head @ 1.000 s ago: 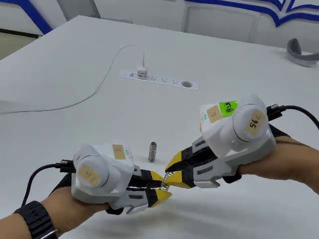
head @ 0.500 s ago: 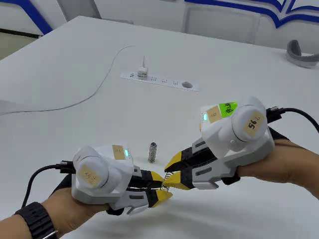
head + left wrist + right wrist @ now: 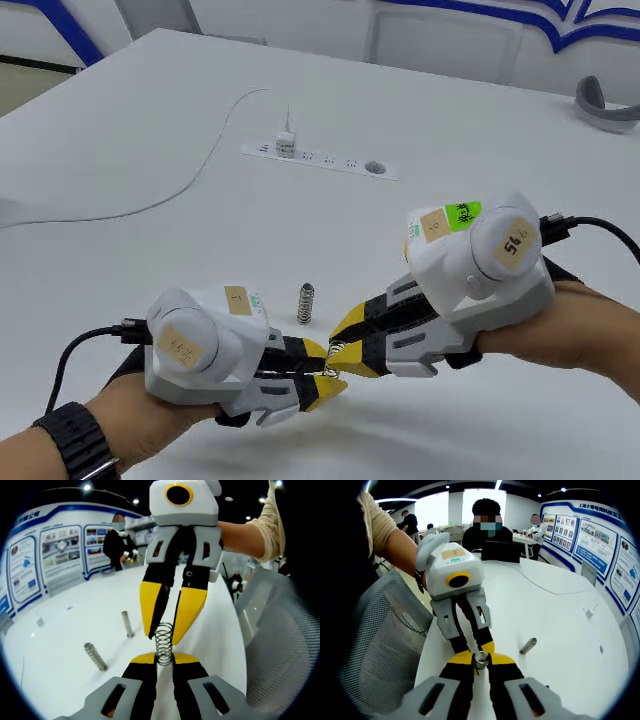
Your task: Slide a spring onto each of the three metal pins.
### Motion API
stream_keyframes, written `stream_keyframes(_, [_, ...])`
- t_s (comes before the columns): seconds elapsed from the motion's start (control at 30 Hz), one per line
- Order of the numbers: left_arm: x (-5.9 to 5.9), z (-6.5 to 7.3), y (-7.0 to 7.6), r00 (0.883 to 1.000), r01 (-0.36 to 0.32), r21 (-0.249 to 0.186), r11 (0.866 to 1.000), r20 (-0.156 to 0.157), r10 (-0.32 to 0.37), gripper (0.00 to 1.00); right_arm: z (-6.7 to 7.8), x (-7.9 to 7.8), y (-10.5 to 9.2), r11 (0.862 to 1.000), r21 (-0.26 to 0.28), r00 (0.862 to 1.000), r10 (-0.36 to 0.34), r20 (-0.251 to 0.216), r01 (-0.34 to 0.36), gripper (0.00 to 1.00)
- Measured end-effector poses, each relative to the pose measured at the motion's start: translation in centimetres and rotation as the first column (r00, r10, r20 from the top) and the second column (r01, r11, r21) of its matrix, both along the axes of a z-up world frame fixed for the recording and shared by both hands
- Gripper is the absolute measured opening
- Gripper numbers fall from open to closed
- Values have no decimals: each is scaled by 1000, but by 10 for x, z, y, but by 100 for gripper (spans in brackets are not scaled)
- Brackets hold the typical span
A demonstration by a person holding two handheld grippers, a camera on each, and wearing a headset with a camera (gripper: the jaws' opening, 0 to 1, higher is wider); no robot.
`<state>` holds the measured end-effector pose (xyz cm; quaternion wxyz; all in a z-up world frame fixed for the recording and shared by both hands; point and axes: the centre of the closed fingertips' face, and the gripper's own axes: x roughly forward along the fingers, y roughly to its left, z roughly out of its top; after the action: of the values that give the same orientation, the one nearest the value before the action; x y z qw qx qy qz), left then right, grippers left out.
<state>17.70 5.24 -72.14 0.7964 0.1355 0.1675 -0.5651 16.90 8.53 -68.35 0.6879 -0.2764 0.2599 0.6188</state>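
A small steel spring (image 3: 333,353) hangs between the two grippers' yellow tips low over the white table (image 3: 150,130). My right gripper (image 3: 343,345) is shut on the spring (image 3: 480,658), seen end-on between its tips. My left gripper (image 3: 325,373) faces it, shut on a thin metal pin that is mostly hidden inside the spring (image 3: 163,642). A pin that carries a spring (image 3: 306,304) stands just beyond the tips. In the left gripper view this sprung pin (image 3: 95,656) stands left of a bare pin (image 3: 128,624).
A white power strip (image 3: 320,160) with a plugged adapter lies at mid-table, and its cable (image 3: 190,185) curves off to the left. A grey curved object (image 3: 605,105) sits at the far right. A mesh chair (image 3: 385,645) stands by the near edge. A person (image 3: 492,535) sits across the table.
The right gripper's tips have closed in slightly on the left gripper's tips with the spring between them. The standing sprung pin has not moved.
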Motion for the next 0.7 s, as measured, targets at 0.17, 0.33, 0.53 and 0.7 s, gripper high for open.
stream_keyframes(0.17, [2, 1, 0, 1000, -11, -3, 1000, 5, 11, 11, 1, 2, -1, 1000, -1, 1000, -9, 8, 9, 12])
stream_keyframes(0.33, [4, 1, 1, 1000, -19, -4, 1000, 0, 19, 16, 4, 7, -6, 1000, 1, 999, -28, 17, 28, 12])
stream_keyframes(0.53, [6, 2, 4, 999, -38, -15, 999, -10, 38, 21, 7, 12, -12, 999, 0, 999, -46, 24, 46, 12])
stream_keyframes(0.7, [9, 2, 9, 998, -56, -19, 998, -17, 55, 26, 11, 18, -17, 998, 1, 997, -66, 36, 66, 12])
